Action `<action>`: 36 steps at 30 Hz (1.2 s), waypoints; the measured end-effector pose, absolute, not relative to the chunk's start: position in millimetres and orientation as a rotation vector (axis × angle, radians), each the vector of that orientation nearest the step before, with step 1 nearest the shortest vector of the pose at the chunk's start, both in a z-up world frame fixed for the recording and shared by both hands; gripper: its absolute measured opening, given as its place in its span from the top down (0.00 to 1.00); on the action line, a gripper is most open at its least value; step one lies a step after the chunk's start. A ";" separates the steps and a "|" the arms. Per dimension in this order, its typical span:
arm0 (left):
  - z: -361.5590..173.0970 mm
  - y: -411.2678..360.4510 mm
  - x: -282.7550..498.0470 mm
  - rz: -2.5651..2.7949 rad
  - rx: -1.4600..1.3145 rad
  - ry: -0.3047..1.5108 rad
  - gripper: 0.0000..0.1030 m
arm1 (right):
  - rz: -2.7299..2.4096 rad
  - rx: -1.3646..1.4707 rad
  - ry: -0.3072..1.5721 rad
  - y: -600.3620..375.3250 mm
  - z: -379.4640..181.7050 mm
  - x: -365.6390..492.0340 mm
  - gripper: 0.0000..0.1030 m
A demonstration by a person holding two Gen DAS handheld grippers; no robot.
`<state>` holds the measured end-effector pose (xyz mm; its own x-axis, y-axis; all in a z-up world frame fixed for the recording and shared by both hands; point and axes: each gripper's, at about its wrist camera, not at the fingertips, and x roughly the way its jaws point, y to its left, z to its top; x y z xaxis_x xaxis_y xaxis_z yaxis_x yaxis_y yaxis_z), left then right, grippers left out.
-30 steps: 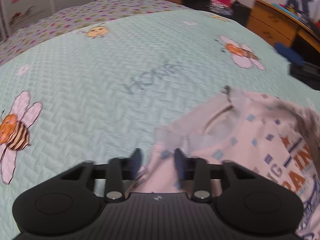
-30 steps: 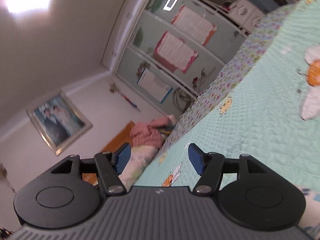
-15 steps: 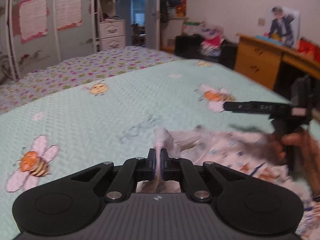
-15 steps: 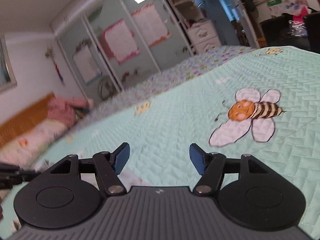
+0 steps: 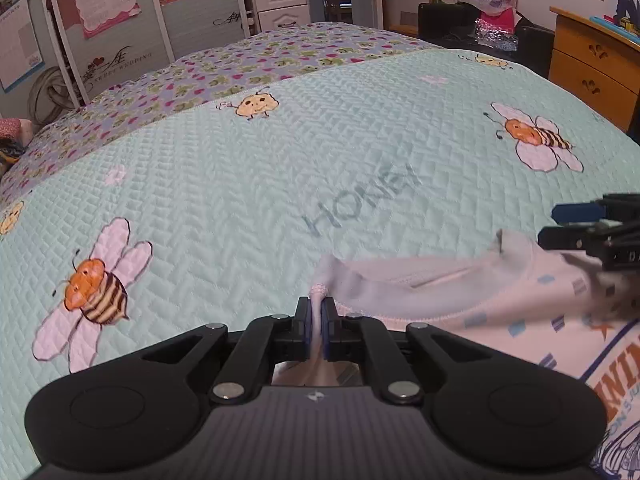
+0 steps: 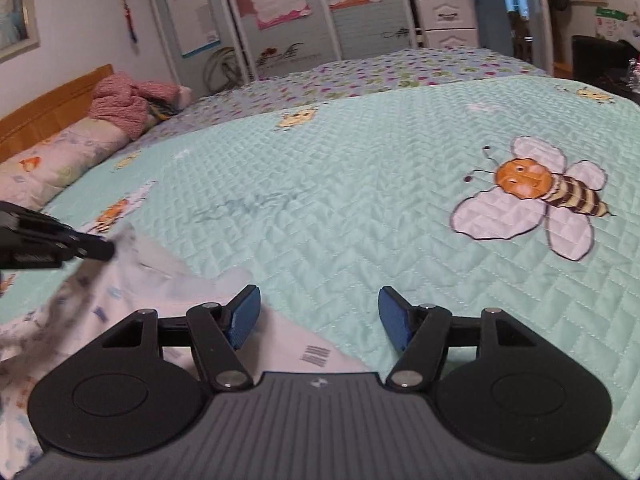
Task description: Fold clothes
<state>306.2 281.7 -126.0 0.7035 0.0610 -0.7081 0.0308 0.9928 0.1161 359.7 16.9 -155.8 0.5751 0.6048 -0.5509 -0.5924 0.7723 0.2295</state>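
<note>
Shirt edge pinched on the mint quilted bedspread [image 5: 248, 184].
Left black two-finger tool [image 5: 314, 330] is pressed together on the neckline of the pale printed cotton shirt [image 5: 520, 312], which lies on the bed; right black tool [image 6: 318, 320] hangs spread wide just above the shirt's far shoulder.
</note>
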 end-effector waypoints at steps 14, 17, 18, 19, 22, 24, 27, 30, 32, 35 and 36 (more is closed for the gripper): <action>-138.6 275.9 272.3 -0.018 0.120 0.847 0.96 | 0.764 -0.155 0.636 51.3 -156.6 344.8 0.96; -132.7 280.1 283.3 0.003 0.102 0.815 0.96 | 0.683 -0.107 0.556 47.1 -148.9 346.4 0.97; -130.0 280.1 289.8 0.012 0.102 0.797 0.96 | 0.624 -0.094 0.515 44.5 -146.2 348.5 0.97; -127.3 280.0 296.8 0.021 0.103 0.777 0.96 | 0.568 -0.090 0.476 42.6 -144.0 349.2 1.00; -126.9 279.5 319.7 0.050 0.098 0.764 0.96 | 0.476 -0.092 0.450 37.4 -147.7 356.1 1.00; -131.8 280.3 328.5 0.055 0.079 0.786 0.96 | 0.491 -0.041 0.490 30.5 -153.0 364.6 1.00; -132.9 283.8 320.7 0.039 0.043 0.781 0.95 | 0.542 0.034 0.540 20.2 -150.1 371.6 0.95; -134.5 292.6 308.8 0.005 0.012 0.784 0.66 | 0.609 0.077 0.576 15.1 -144.2 371.8 0.69; -137.6 295.3 304.6 0.007 0.038 0.790 0.54 | 0.670 0.047 0.601 17.8 -141.4 367.8 0.43; -141.0 297.6 307.3 -0.012 0.064 0.793 0.53 | 0.667 -0.030 0.634 28.6 -147.0 363.9 0.38; -142.8 298.1 310.1 -0.034 0.060 0.799 0.49 | 0.660 -0.052 0.654 32.8 -150.7 364.0 0.38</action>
<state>310.1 298.1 -142.8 0.6967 -0.0075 -0.7173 0.0529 0.9978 0.0410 364.0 32.8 -150.7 0.5989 0.5528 -0.5795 -0.5845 0.7963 0.1556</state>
